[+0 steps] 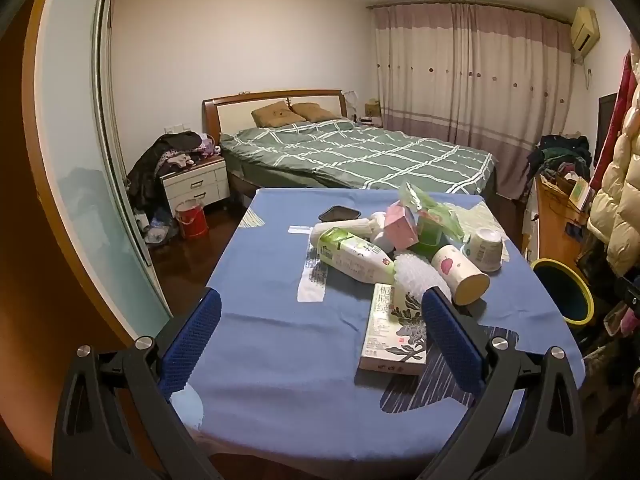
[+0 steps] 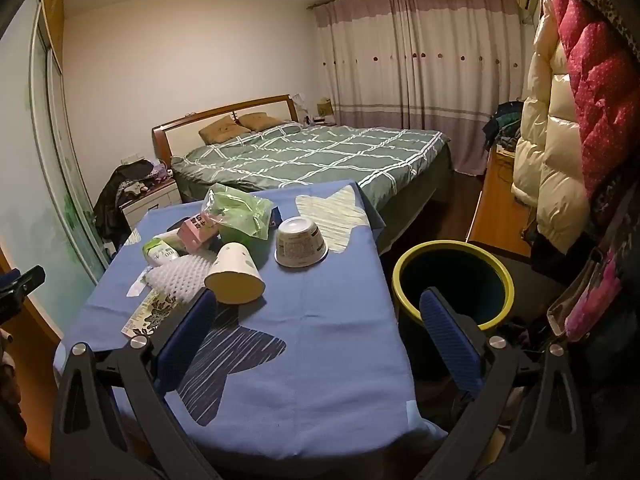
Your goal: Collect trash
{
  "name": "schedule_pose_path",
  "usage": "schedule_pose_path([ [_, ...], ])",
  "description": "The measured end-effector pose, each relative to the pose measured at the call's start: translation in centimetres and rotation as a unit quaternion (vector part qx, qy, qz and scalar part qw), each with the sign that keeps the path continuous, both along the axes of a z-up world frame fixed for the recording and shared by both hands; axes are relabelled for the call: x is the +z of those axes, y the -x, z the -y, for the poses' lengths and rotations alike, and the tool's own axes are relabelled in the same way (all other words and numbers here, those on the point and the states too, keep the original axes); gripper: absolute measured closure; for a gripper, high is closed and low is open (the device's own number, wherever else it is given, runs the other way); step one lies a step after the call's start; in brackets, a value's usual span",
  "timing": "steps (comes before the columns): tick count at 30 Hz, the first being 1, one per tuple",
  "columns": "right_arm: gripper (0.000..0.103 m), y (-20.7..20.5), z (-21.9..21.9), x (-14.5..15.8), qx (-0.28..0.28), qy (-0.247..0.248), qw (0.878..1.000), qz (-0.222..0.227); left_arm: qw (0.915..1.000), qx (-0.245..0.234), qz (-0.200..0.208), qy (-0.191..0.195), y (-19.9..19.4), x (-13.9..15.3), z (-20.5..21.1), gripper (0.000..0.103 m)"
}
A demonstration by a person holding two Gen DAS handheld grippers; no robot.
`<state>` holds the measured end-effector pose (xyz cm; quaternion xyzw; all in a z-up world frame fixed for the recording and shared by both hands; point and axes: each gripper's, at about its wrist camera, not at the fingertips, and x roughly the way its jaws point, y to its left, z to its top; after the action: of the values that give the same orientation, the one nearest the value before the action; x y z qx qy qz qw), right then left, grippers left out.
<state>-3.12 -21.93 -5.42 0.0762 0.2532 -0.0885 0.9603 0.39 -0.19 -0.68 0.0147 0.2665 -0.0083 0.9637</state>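
Left wrist view is showing the left gripper [image 1: 320,332] hanging over the near part of the blue tabletop [image 1: 280,360] with its jaws spread wide apart and nothing between the pads. All the trash is sitting in one heap further along the cloth: a flat tea box [image 1: 394,330] with a dark floral print is lying nearest, a white foam net [image 1: 416,276] is resting at its far end, a green-and-white milk carton [image 1: 352,258] is lying on its side, a paper cup [image 1: 460,278] is tipped over, a pink carton [image 1: 400,226] and a crumpled green plastic bag [image 1: 434,210] are piling up behind, and an upturned white tub [image 1: 484,249] is standing to the right. Right wrist view is showing the right gripper [image 2: 316,332], likewise gaping and holding nothing, hovering over the tabletop's near right part, its right finger hanging out over the yellow-rimmed bin [image 2: 452,254] that is standing on the floor just beside the tabletop. From here the bin's inside is looking dark and, as far as can be told, holding nothing. Judging by this, the collecting is barely starting: every piece is waiting on the cloth, and each one is yet to be picked up and dropped into the bin.
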Motion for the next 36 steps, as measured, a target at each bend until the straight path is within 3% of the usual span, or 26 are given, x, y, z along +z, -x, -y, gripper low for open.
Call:
schedule_pose_path([
  [36, 0.006, -0.5, 0.2, -0.6, -0.002, -0.009, 1.000, -0.006, 0.9997, -0.011, -0.019, 0.010, -0.3, -0.7, 0.7, 0.004],
])
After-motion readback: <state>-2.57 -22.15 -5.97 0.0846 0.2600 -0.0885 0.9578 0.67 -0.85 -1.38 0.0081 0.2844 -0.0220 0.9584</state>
